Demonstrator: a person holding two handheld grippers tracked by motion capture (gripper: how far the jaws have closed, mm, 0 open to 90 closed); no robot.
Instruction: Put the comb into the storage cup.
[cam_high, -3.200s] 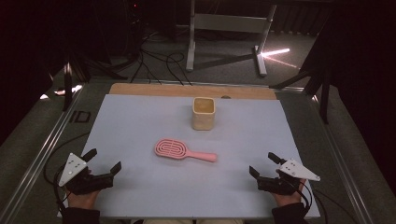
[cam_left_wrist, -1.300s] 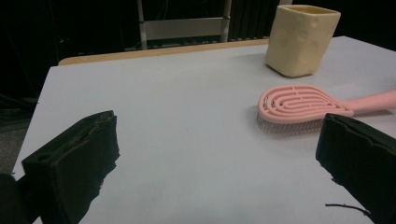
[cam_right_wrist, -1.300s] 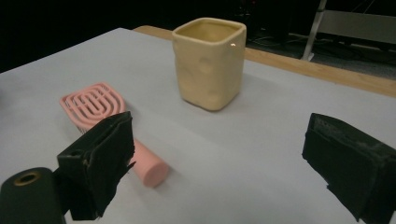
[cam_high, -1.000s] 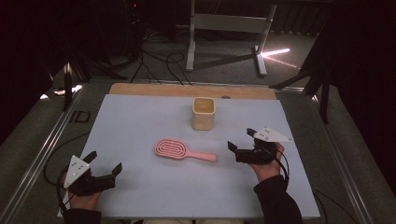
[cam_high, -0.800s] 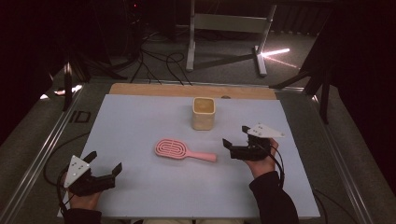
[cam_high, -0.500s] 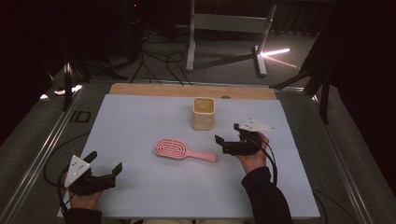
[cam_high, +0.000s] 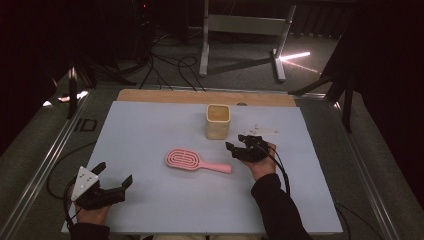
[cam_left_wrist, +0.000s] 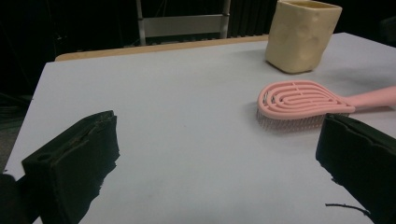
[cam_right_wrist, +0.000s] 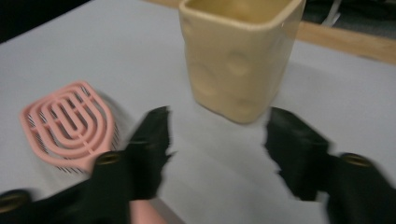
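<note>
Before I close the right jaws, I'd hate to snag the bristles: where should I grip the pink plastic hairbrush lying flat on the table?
Probably the slim straight handle of the pink plastic hairbrush, from above. It points toward the right gripper with bare table on both sides, while the wide oval head lies bristles-down.

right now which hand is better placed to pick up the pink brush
Right. The right gripper sits just above the pink brush's handle end, its jaws having just been closing with nothing between them yet. The left gripper rests open near the table's front left corner, far off.
</note>
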